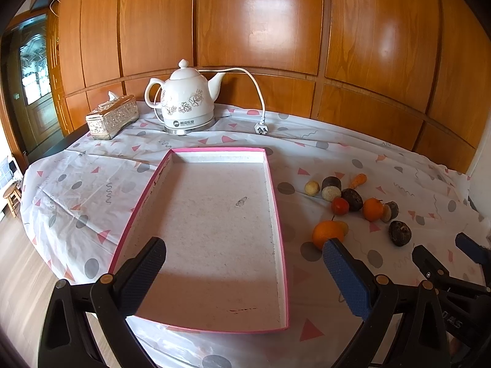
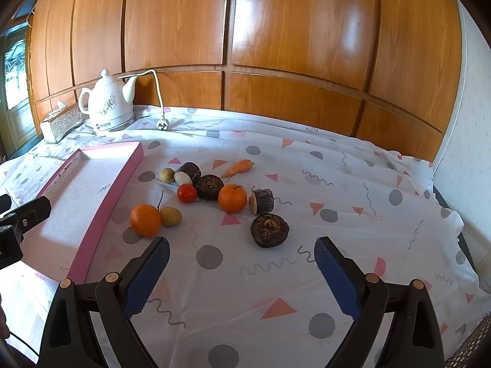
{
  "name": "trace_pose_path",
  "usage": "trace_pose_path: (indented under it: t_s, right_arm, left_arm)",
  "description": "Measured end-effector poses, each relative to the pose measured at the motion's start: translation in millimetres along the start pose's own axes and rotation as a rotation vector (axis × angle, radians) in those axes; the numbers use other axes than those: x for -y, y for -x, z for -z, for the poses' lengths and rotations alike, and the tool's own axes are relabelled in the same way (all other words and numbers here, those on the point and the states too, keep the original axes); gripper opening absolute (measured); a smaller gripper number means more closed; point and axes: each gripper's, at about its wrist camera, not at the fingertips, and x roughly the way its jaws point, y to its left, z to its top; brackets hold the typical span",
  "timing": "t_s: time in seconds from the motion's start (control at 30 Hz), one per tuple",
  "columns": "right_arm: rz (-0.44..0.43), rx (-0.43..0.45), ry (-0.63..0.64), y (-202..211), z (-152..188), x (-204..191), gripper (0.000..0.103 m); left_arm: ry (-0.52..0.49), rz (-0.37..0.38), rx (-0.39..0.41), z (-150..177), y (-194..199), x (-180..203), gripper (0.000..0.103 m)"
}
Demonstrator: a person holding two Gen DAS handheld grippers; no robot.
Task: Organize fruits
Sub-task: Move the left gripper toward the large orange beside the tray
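Left wrist view: your left gripper (image 1: 244, 271) gapes empty over the pink tray (image 1: 277, 202); fruits (image 1: 353, 205) lie at two o'clock.

Right wrist view: your right gripper (image 2: 242, 271), jaws wide and empty, is nearer; the near orange (image 2: 145, 220) sits at eleven o'clock.

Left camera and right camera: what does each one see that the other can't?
Only the left camera shows the whole pink tray, down to its near edge, and a little wooden stool. Only the right camera shows the small yellow fruit beside the near orange clearly, plus bare cloth on the right. Both show the white kettle, tissue box, carrot and fruit pile.
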Motion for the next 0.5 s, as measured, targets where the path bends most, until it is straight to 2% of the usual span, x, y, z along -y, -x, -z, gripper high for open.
trace_pose_path:
  t_s: [0.5]
  right_arm:
    - [0.018, -0.019, 0.002, -5.5, 3.8, 5.6, 0.097]
  left_arm:
    - [-0.02, 0.078, -0.025, 2.1, -0.6, 6.4, 0.103]
